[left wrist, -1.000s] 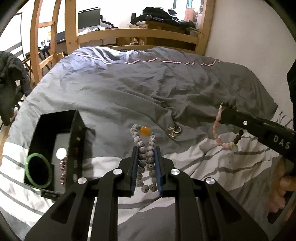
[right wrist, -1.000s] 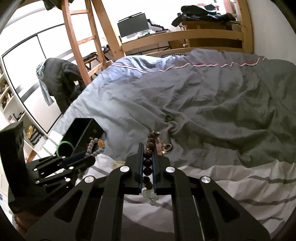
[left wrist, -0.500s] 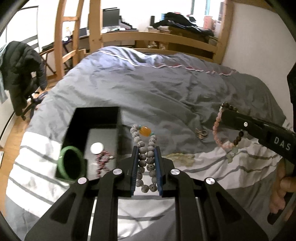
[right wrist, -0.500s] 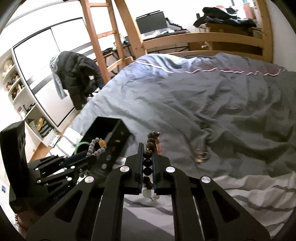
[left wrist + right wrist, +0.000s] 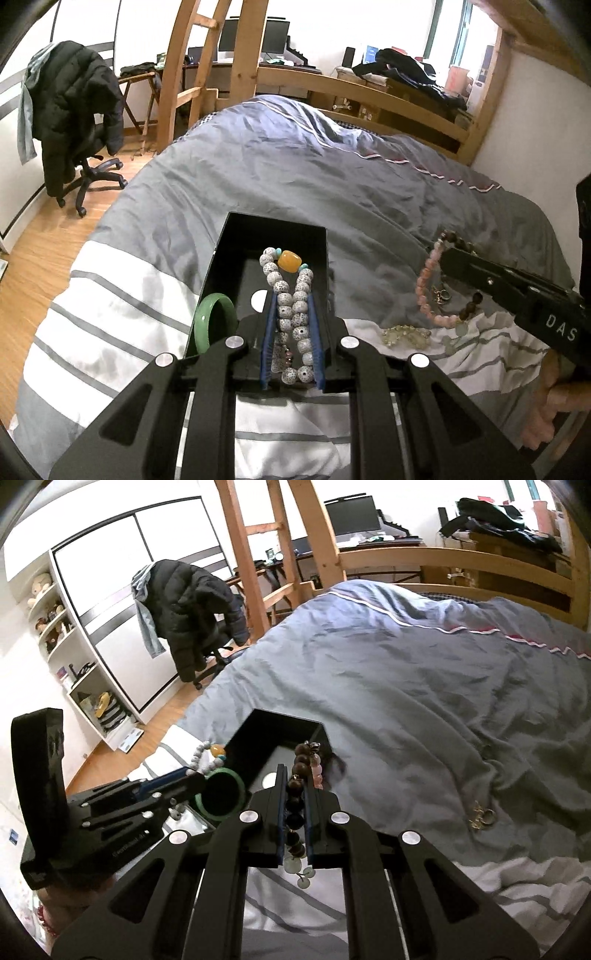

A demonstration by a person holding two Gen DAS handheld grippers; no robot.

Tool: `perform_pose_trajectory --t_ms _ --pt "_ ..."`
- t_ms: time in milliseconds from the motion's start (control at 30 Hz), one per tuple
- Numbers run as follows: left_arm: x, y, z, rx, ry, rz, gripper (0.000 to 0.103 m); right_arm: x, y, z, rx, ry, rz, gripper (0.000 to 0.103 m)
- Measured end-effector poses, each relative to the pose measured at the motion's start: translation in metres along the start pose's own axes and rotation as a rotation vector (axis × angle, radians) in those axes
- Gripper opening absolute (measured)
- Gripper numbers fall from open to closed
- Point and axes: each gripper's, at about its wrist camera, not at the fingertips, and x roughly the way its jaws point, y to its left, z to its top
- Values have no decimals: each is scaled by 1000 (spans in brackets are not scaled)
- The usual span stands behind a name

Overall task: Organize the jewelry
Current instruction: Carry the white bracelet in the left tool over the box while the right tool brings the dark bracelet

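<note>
Change since earlier frames: both grippers have swung from the open duvet toward the box, which now sits straight ahead in each wrist view; each strand stays pinched.
Left gripper: clamped on a white speckled bracelet with an amber bead, the loop held out over the box interior, probably for release there.
Right gripper: fully closed on a dark-and-pink bracelet; pale charms dangle below the jaws, clear of the bedding.
Grip choice: each strand is caught lengthwise between the pads, so the loose end leads into the box first.
Box: black, open-topped, resting on the duvet near the bed's corner, low enough to drop pieces in from above.
Already in box: green bangle leaning on the near-left wall; a small reddish bead piece partly hidden by the jaws.
Still loose on duvet: a gold ring cluster and a clear-bead strand, well apart from the box.
Stage (judgement): carry nearly done; release over the box remains.
</note>
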Motion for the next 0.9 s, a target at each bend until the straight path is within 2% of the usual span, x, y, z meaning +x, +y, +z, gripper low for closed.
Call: perform_pose_trajectory --t_ms 233,467,667,900 --pt "5 17 3 -27 10 -6 16 20 18 9 -18 14 28 9" --pt "22 36 6 -110 60 -78 16 40 34 17 -43 8 92 9" --pt "37 34 3 -75 100 1 17 64 35 17 -28 46 102 9" --pt "50 40 2 -94 140 35 17 80 33 8 -31 81 149 9"
